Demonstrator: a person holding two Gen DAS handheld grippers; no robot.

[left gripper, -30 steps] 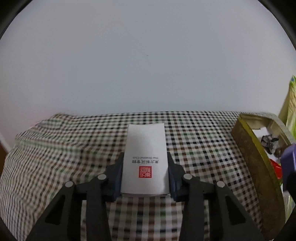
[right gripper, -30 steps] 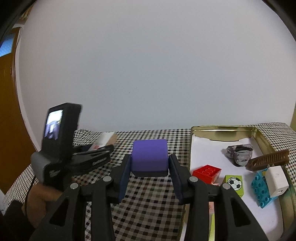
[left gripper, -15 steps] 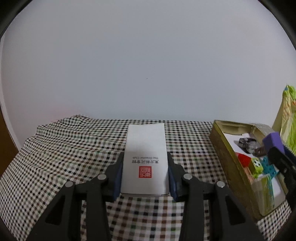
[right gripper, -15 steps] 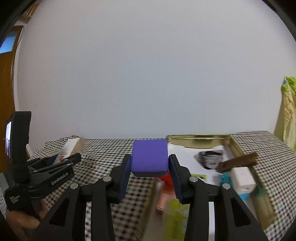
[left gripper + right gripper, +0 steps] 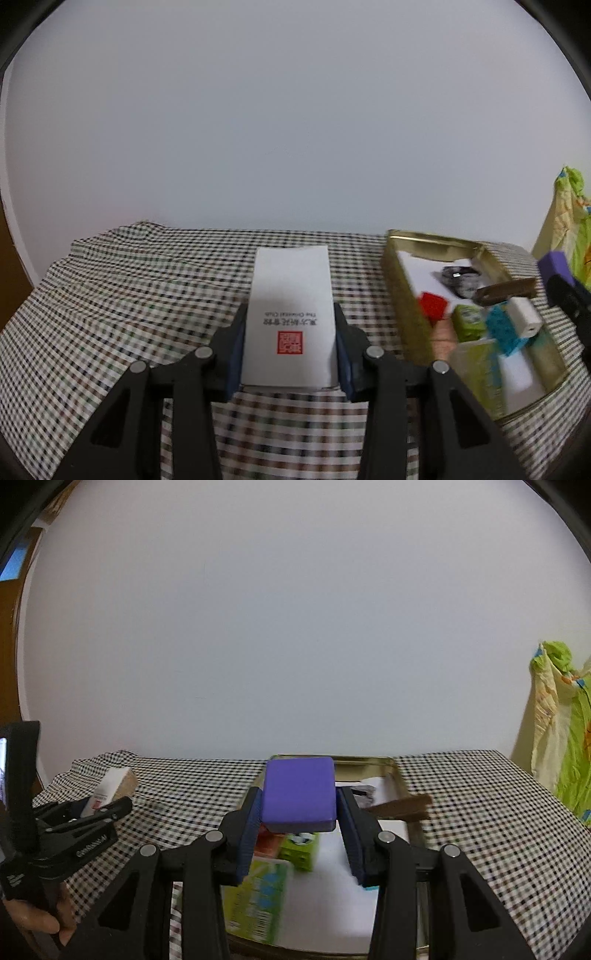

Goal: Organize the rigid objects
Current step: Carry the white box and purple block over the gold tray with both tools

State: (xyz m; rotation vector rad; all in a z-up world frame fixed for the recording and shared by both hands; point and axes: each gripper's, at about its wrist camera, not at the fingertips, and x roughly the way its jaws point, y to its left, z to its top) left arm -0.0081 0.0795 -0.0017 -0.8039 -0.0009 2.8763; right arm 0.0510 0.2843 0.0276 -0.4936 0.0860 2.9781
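— Purple, that block in the right gripper: smooth, with rounded corners, pinched flat between the two blue pads and held in the air above the near part of the gold tin.

— And the left gripper?

— Clamped on a white carton with a red seal and a line of small print on its top face. It hangs over the checked cloth, to the left of the tin and apart from it.

— What lies in the tin?

— From the left camera: a red brick, a green cube, a teal studded brick with a white plug-like block against it, a brown comb-like piece leaning across the far rim, and a dark crumpled thing at the back. All of it sits on a white lining. A pale green packet at the near end is too blurred to read.

— Can each gripper see the other?

— Yes. The purple block shows at the right edge of the left view, past the tin. In the right view the left gripper sits low at the left edge, a hand wrapped round its grip, the carton sticking out ahead of it.

— Anything beyond the table?

— A plain pale wall, and a yellow and green fabric hanging at the far right.
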